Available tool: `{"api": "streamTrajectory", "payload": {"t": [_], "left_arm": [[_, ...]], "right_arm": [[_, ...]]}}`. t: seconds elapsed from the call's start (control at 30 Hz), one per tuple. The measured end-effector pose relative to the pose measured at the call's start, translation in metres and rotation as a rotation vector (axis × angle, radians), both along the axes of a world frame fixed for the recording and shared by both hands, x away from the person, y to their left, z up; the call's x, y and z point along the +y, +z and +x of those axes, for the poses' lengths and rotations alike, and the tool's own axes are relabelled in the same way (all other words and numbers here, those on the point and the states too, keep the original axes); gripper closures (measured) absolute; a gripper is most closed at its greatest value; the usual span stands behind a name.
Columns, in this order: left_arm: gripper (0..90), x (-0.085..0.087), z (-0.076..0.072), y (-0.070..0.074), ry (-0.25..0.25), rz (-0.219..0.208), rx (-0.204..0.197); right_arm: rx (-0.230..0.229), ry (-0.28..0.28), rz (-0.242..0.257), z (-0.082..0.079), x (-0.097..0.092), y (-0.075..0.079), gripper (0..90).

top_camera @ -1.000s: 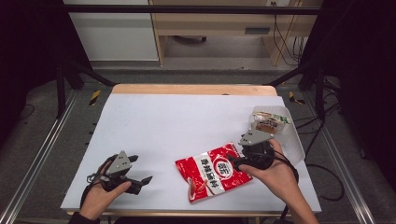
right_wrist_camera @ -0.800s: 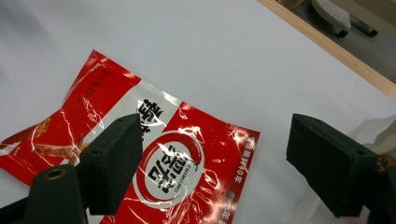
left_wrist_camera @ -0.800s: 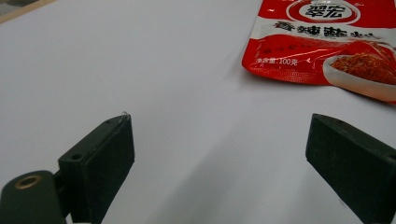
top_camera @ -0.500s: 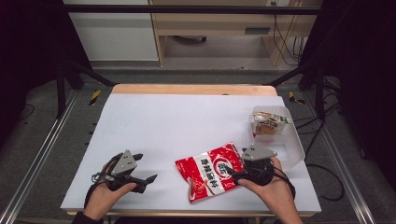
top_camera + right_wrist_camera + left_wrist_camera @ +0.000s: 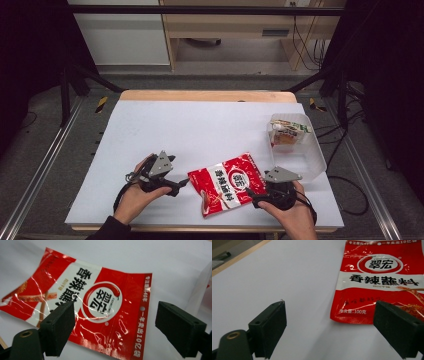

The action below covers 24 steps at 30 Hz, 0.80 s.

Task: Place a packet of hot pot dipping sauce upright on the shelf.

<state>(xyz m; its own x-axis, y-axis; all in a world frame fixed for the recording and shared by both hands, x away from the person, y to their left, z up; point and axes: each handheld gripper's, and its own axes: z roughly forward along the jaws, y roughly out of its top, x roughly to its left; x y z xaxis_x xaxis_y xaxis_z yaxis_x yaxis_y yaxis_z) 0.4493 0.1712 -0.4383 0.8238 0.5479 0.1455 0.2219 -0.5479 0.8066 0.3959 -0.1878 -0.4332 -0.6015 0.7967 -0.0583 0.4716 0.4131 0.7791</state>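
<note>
The left claw [image 5: 172,186] rests on the table [image 5: 200,130] at nine o'clock of the red packet [image 5: 227,184], jaws apart and empty. The right claw [image 5: 257,197] sits at the packet's four o'clock edge, jaws apart above it. At two o'clock stands a clear tub [image 5: 305,155]; its contents are hard to make out.

Grey floor [image 5: 45,150], wooden cabinet [image 5: 225,35] and white panel [image 5: 120,37] behind the table [image 5: 200,125]

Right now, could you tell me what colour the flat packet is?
The packet is red with a white band; clearest in the left gripper view.
</note>
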Motion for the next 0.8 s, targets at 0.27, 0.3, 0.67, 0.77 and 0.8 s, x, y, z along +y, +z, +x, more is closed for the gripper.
{"api": "streamTrajectory", "payload": {"t": [0.27,0.3,0.67,0.77,0.8], "left_arm": [[12.1,-0.005,-0.012,-0.013,0.003,0.049,0.010],[12.0,-0.005,-0.012,-0.013,0.008,0.038,0.012],[12.0,-0.002,-0.011,-0.018,0.013,0.026,0.034],[12.0,-0.003,-0.013,-0.019,0.008,0.026,0.037],[12.0,-0.003,-0.013,-0.018,0.005,0.028,0.036]], "right_arm": [[0.051,-0.042,-0.025,-0.005,-0.010,-0.015,15.6],[0.064,-0.043,-0.017,-0.007,-0.011,-0.018,15.6],[0.144,-0.044,-0.036,-0.002,-0.016,-0.033,16.1],[0.168,-0.048,-0.043,-0.001,-0.015,-0.034,16.6],[0.167,-0.045,-0.044,-0.001,-0.015,-0.034,16.8]]}}
